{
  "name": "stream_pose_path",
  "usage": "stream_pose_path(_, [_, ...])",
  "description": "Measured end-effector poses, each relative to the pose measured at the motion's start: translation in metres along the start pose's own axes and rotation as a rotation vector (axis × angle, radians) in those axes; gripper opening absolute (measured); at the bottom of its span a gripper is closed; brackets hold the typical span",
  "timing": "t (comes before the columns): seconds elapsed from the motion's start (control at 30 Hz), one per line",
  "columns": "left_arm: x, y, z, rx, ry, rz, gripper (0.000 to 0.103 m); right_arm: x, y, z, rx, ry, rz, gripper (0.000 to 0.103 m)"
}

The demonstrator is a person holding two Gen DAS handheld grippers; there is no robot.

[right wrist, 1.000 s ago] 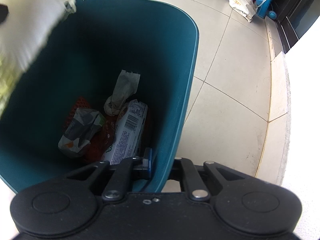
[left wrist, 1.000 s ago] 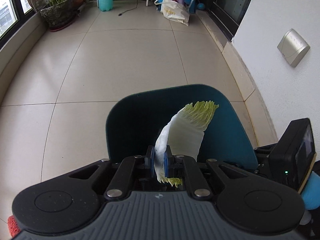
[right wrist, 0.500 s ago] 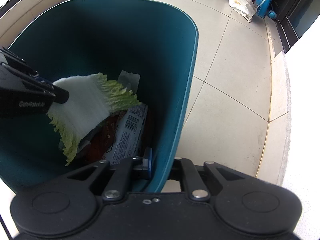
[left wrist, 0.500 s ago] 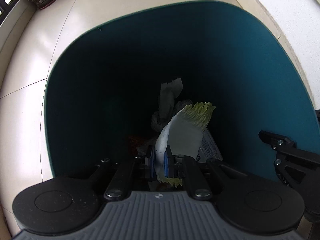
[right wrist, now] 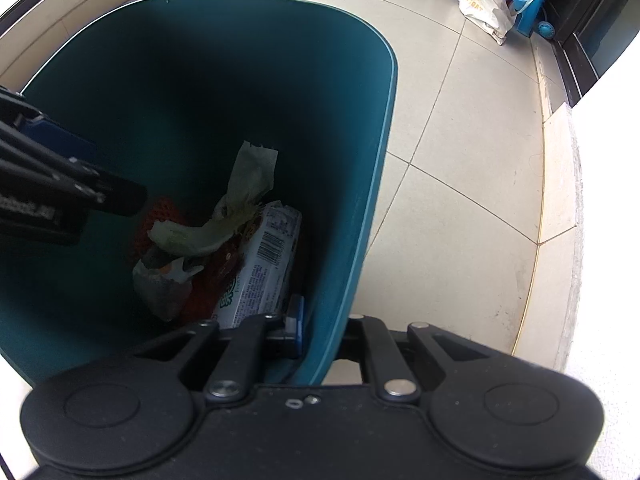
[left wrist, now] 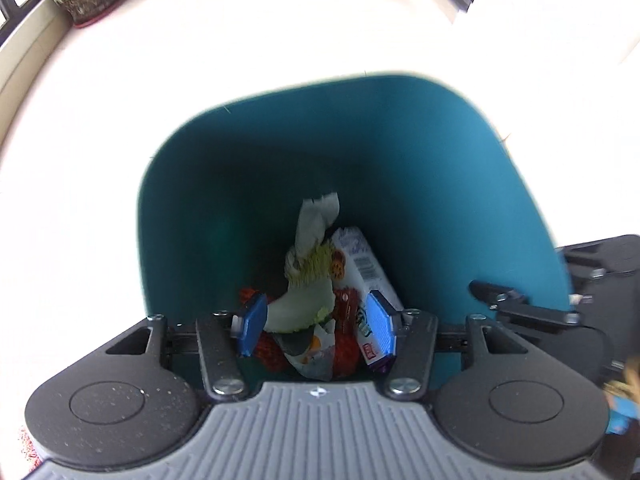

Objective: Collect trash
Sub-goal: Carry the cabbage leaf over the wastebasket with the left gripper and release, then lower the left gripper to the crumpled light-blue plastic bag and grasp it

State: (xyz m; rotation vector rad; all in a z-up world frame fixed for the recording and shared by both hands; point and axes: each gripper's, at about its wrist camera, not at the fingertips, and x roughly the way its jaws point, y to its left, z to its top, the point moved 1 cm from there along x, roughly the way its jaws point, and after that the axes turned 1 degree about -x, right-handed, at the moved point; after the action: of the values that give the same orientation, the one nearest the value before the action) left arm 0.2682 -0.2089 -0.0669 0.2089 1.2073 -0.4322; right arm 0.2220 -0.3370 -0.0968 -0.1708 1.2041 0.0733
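The drop-off step looks about finished; next the left hand would need to lift clear and go after more litter. The left gripper hangs inside the deep teal plastic bin, jaws opening, nothing between them. The pale cabbage leaf lies on the wrappers below. The right gripper is clamped on the bin's wall.

A: Is any writing legible?

B: Little. Inside the teal bin, the white snack packet bears a barcode and fine print, too small to read. Beyond the bin, a white shopping bag shows orange letters, partly hidden and unreadable.
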Motion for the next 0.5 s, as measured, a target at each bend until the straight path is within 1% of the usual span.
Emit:
stream_pose_path(0.1, [-0.028, 0.008, -0.002, -0.011, -0.053, -0.01, 0.054, 0.0, 0.0, 0.0, 0.0, 0.0, 0.0, 0.009])
stream_pose_path(0.2, [-0.059, 0.019, -0.007, -0.027, -0.107, -0.013, 0.062, -0.001, 0.0, -0.001, -0.002, 0.001, -0.003, 0.009])
stream_pose_path(0.23, [-0.064, 0.024, -0.008, -0.034, -0.121, -0.01, 0.063, -0.001, 0.0, -0.002, -0.002, 0.001, -0.003, 0.009])
stream_pose_path(0.4, [-0.091, 0.055, -0.023, -0.104, -0.159, 0.031, 0.063, -0.001, 0.001, -0.002, -0.004, 0.001, -0.003, 0.009])
stream_pose_path(0.5, [-0.097, 0.076, -0.034, -0.152, -0.16, 0.054, 0.063, -0.001, 0.001, -0.002, -0.005, 0.001, -0.003, 0.009])
